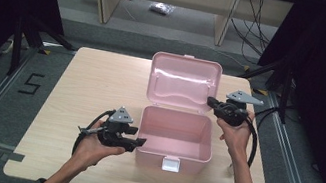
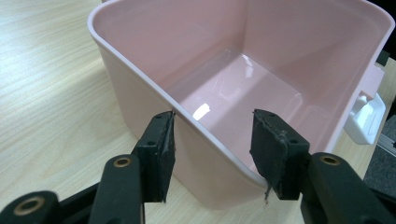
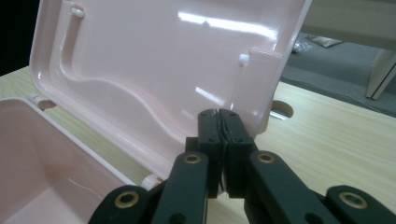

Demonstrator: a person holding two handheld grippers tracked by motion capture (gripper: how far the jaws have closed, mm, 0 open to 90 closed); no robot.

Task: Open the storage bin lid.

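Pink box (image 1: 176, 137) sitting mid-table (image 1: 91, 84), lid (image 1: 184, 82) up at 12 o'clock.
Your left gripper (image 1: 137, 142) is at its 9 o'clock, jaws spread across the wall; your right gripper (image 1: 210, 101), at 2 o'clock, is clenched against the lid's edge.

Black "5" marked on floor (image 1: 30, 83), table's left.

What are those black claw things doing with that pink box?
A person holds a black two-jaw gripper in each hand at a light wooden table. The pink plastic box stands open and empty, its pink hinged lid tipped up at the back. The left gripper is open, with its jaws on either side of the box's side wall. The right gripper is shut, at the edge of the raised lid; whether it pinches the lid is hard to tell.
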